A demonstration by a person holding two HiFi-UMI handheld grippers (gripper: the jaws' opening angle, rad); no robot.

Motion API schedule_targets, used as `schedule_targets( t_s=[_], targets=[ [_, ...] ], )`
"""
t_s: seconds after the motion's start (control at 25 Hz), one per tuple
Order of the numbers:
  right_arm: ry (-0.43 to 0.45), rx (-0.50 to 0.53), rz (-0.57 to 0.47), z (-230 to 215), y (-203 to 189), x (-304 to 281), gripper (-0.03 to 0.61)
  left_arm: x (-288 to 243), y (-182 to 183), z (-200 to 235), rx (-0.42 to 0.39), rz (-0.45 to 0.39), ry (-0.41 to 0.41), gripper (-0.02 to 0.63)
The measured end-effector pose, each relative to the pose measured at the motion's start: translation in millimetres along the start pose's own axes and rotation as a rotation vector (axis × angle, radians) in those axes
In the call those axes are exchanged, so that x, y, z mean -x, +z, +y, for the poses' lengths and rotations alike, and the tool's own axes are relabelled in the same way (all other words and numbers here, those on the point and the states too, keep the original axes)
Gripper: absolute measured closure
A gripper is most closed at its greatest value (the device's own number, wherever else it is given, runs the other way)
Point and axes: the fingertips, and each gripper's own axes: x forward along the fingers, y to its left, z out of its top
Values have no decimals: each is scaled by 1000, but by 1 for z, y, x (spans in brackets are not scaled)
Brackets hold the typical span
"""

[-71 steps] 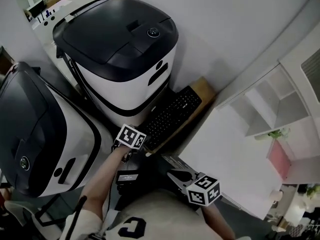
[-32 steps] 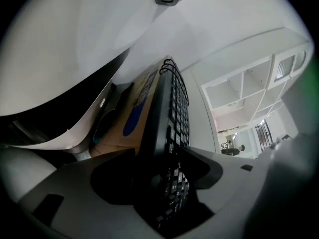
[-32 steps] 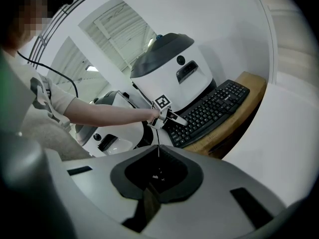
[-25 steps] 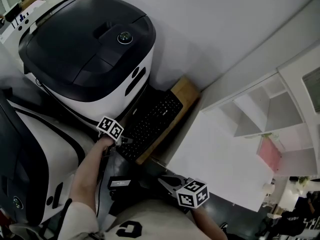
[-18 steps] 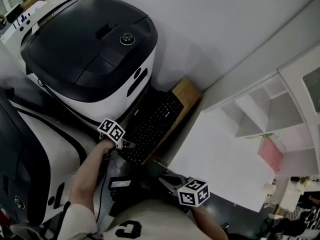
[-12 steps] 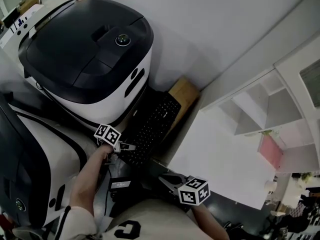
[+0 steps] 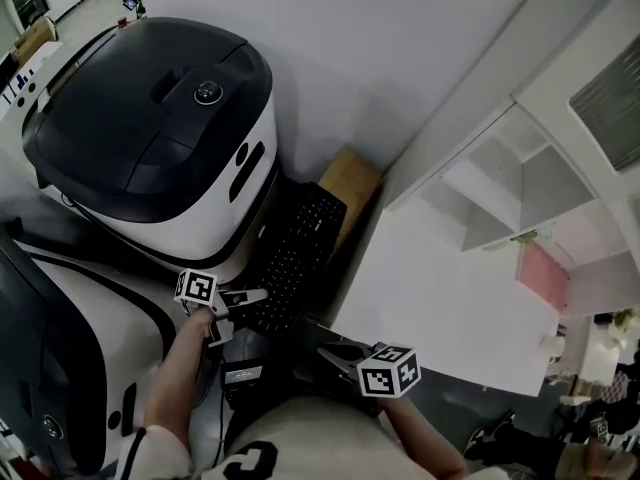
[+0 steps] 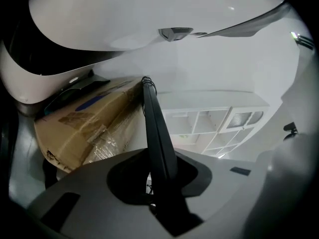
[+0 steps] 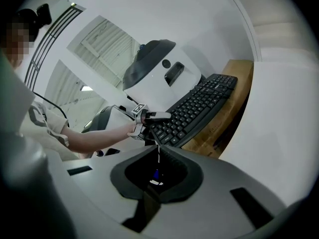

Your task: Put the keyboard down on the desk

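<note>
A black keyboard (image 7: 297,256) lies slanted over a brown cardboard box (image 7: 350,180), between a white-and-black machine (image 7: 165,138) and the white desk (image 7: 450,303). My left gripper (image 7: 252,297) is shut on the keyboard's near end. In the left gripper view the keyboard (image 8: 155,128) shows edge-on, running out from between the jaws of my left gripper (image 8: 159,180), with the box (image 8: 84,123) to its left. The right gripper view shows the keyboard (image 9: 199,111) with my left gripper (image 9: 153,117) on it. My right gripper (image 7: 335,354) hangs near my body, shut and holding nothing.
A second large machine (image 7: 70,348) stands at the lower left. A white open shelf unit (image 7: 500,198) rises beyond the desk at the right. A small dark device (image 7: 243,376) lies low between the grippers. The gap holding the box is narrow.
The left gripper has drawn the keyboard's near end toward me and to the left. The left gripper view first showed the keys, now only the thin edge. The right gripper has stayed put.
</note>
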Motion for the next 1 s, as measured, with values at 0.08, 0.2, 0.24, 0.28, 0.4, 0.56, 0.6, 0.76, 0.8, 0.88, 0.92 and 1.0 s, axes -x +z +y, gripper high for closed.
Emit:
schedule_targets(
  t_s=[0.08,0.2,0.24,0.28,0.4,0.56,0.6,0.76,0.8,0.88,0.92,1.0],
  targets=[
    [-1,-12,-11,-1,0,2,549,-2,1,-6,11,-16,-22,508],
    [-4,-23,-21,-3,0,4,549,-5,-2,-16,37,-53,-90,506],
    [-8,-25,-23,-4,-1,5,550,-7,-2,-18,41,-67,-104,506],
    [-14,-24,-26,-5,-1,6,550,-7,-3,-19,39,-82,-108,506],
    [-21,-24,-36,-7,-1,9,549,-9,-4,-28,43,-122,-134,503],
    [-28,-43,-57,-12,1,14,550,-8,-7,-45,-2,-139,-150,502],
    [-30,-49,-61,-13,1,15,550,-7,-9,-50,-13,-141,-160,502],
    [-24,-70,-91,-15,6,17,549,-5,-15,-74,-30,-167,-197,502],
    [-18,-79,-105,-15,8,18,549,-4,-16,-79,-32,-175,-206,502],
    [-5,-110,-135,-16,13,22,550,-2,-19,-89,-44,-188,-216,502],
    [3,-133,-151,-18,15,23,549,-1,-20,-92,-54,-192,-218,502],
    [29,-185,-183,-23,21,26,549,2,-25,-99,-67,-197,-214,502]
  ],
)
